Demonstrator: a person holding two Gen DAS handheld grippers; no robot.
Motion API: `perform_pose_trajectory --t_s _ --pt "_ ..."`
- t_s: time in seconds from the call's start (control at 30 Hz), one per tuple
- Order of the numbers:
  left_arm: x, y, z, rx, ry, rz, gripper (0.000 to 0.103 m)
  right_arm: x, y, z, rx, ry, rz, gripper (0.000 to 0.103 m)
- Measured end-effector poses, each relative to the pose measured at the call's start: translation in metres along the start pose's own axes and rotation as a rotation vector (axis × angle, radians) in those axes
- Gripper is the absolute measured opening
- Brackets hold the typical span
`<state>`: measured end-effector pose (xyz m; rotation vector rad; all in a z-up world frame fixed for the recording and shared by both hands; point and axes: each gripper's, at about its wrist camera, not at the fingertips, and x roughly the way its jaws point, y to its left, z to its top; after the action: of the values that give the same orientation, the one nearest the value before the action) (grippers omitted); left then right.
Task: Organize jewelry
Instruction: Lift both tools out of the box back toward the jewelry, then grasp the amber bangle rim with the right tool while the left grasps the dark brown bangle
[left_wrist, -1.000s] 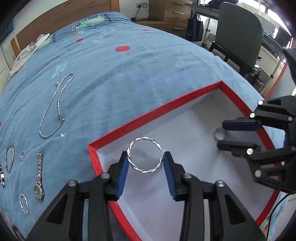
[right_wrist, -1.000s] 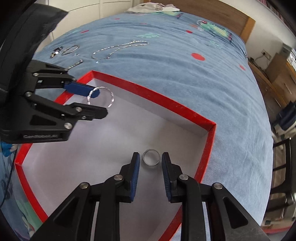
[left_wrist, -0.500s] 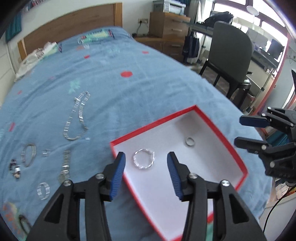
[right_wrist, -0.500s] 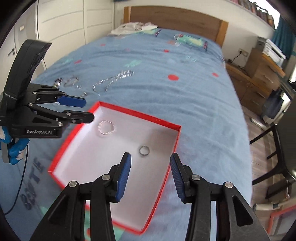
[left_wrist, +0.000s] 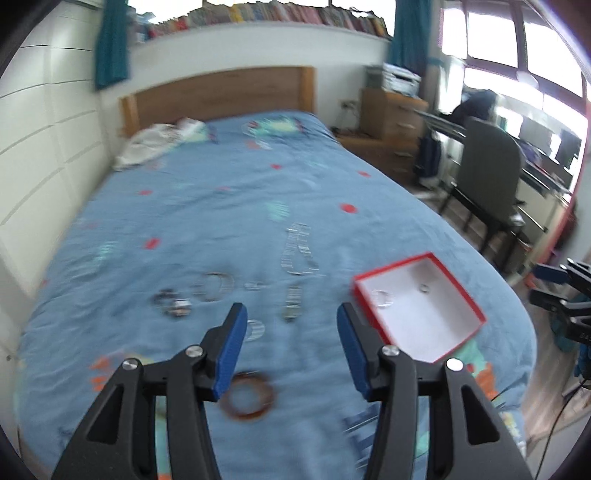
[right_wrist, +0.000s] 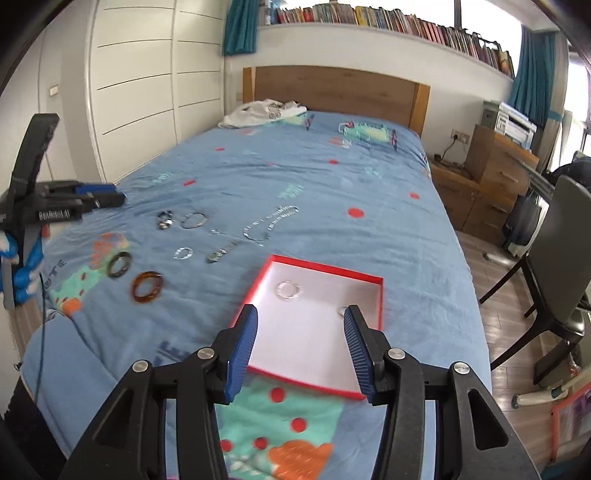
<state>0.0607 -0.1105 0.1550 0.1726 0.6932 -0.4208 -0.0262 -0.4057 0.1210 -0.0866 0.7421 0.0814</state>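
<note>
A red box (right_wrist: 375, 291) with a white inside lies on the blue bed; it also shows in the left wrist view (left_wrist: 391, 272). In it lie a twisted silver bangle (right_wrist: 289, 290) and a small silver ring (right_wrist: 341, 311). Several pieces lie loose on the cover: a silver chain (right_wrist: 271, 222), a watch (right_wrist: 219, 253), silver bangles (right_wrist: 193, 220), a brown bangle (right_wrist: 147, 286) and a dark bangle (right_wrist: 119, 264). My left gripper (left_wrist: 290, 325) is open and empty, high above the bed. My right gripper (right_wrist: 301, 326) is open and empty above the box's near side.
A wooden headboard (right_wrist: 336, 88) and a white cloth (right_wrist: 258, 110) are at the far end of the bed. A chair (right_wrist: 554, 266) and drawers (right_wrist: 495, 177) stand to the right. White wardrobes (right_wrist: 140, 92) line the left wall.
Both grippers let go of the bangle and the ring in the box, opened wide and pulled up and back. The left view swung left over the loose jewelry.
</note>
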Motion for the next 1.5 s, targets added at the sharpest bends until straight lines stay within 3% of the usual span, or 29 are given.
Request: perform_pose_trajectory --t_s 0.2,0.37,0.43,0.5,0.63,0.87,1.03,1.3,1.5 --pt "-0.06 0.077 -0.024 -0.058 -0.038 0.098 0.049 -0.039 0.042 0.001 0.014 -0.073 0.022 0.054" --pt "-0.089 0.12 -0.05 -0.111 -0.046 0.157 0.059 -0.056 0.07 0.006 0.007 -0.13 0.052 0.058" --pt "-0.092 0.128 -0.059 -0.113 -0.036 0.184 0.062 -0.057 0.079 0.008 0.007 -0.145 0.067 0.063" --pt "-0.092 0.138 -0.073 -0.117 -0.03 0.208 0.063 -0.055 0.087 0.008 0.003 -0.151 0.067 0.075" --pt "-0.081 0.15 -0.096 -0.159 -0.008 0.21 0.066 -0.039 0.107 0.007 0.007 -0.148 0.098 0.085" --pt "-0.033 0.173 -0.129 -0.241 0.063 0.212 0.067 0.014 0.153 -0.003 -0.002 -0.07 0.157 0.085" --pt "0.012 0.193 -0.151 -0.287 0.144 0.213 0.067 0.06 0.173 -0.007 0.008 0.015 0.204 0.077" --pt "0.085 0.209 -0.159 -0.305 0.231 0.194 0.066 0.143 0.201 -0.004 0.033 0.156 0.266 0.049" --pt "0.131 0.216 -0.158 -0.318 0.277 0.178 0.065 0.202 0.208 0.004 0.072 0.237 0.289 0.04"
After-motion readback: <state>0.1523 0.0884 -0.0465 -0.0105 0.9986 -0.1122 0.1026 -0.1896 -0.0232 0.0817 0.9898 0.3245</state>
